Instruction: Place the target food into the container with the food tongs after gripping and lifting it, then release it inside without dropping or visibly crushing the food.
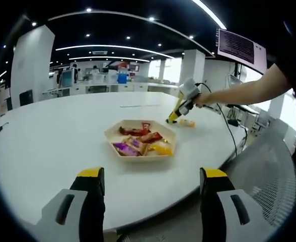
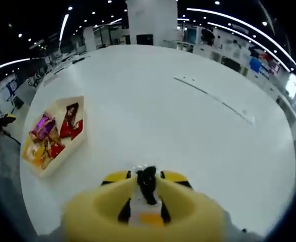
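Observation:
A hexagonal beige tray (image 1: 111, 134) holding several wrapped snacks sits mid-table; it also lies at the left in the right gripper view (image 2: 78, 108). My left gripper (image 1: 152, 175) hovers open over the near table edge, nothing between its yellow-tipped jaws. A person's arm holds my right gripper (image 1: 174, 118) tip-down on the table right of the tray. In the right gripper view its yellow jaws (image 2: 147, 177) sit close around a small wrapped snack (image 2: 147, 190), black, white and orange. The same orange snack (image 1: 187, 122) rests on the table by the tips.
The large white round table (image 1: 47, 136) spreads wide behind and left of the tray. A grey mesh chair back (image 1: 269, 176) stands at the right. A cable (image 1: 227, 132) trails from the right gripper over the table edge. Desks and pillars stand far behind.

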